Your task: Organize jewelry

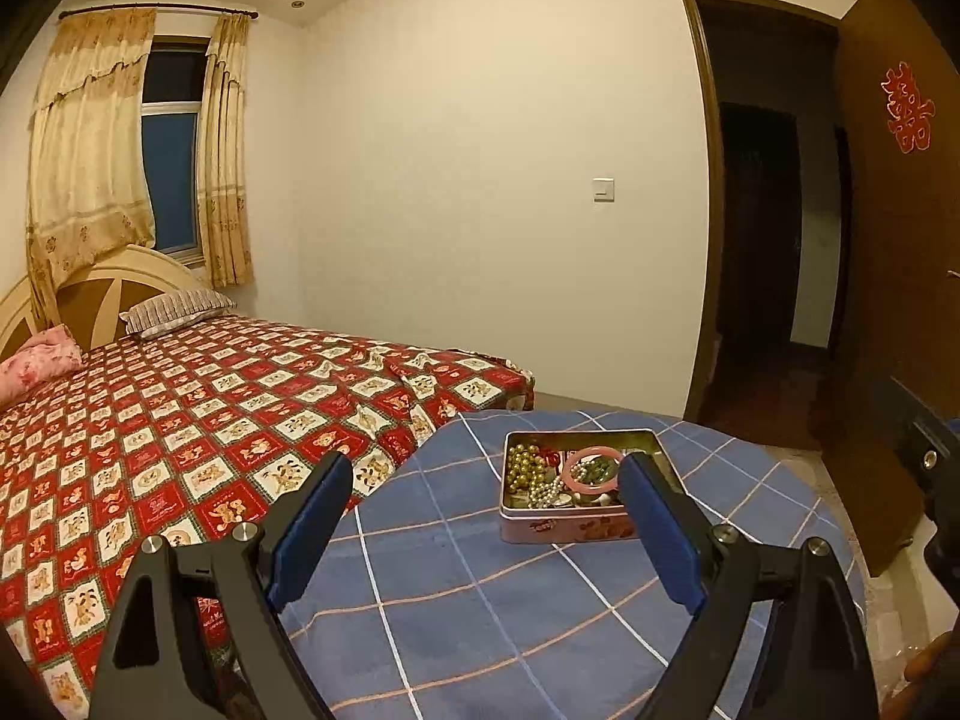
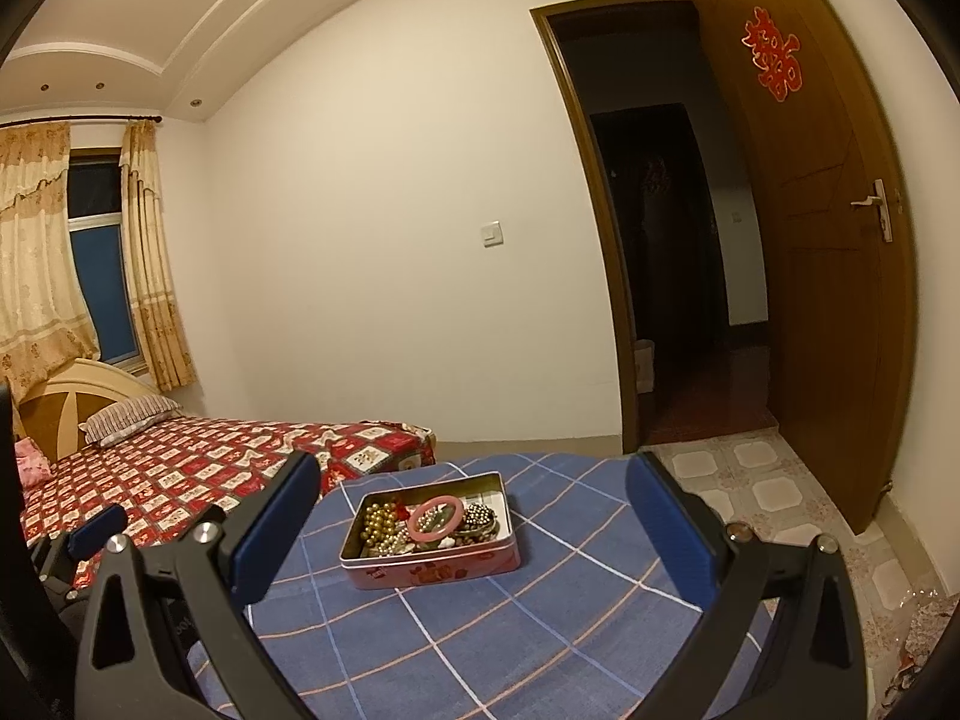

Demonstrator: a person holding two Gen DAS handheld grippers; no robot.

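We are looking across a bedroom from two wrist views. At the left of the frame the bed (image 1: 180, 408) is lying under a red patterned cover, with a striped pillow (image 1: 174, 312) near the headboard. Lower centre, the counter (image 1: 480, 600) is wearing a blue checked cloth, and on it the pink tin (image 1: 564, 525) is sitting open — packed with gold beads (image 1: 525, 468), a pink bangle (image 1: 591, 468) and a pearl strand, all inside the one compartment. Our left hand-held gripper (image 1: 489, 531) is hanging spread wide and holding nothing, its right pad overlapping the tin's right edge in the picture. Our right hand-held gripper (image 2: 474, 531) is likewise gaping wide and empty, framing the tin between its blue pads. At the right, a wooden door (image 2: 828, 240) is standing open.
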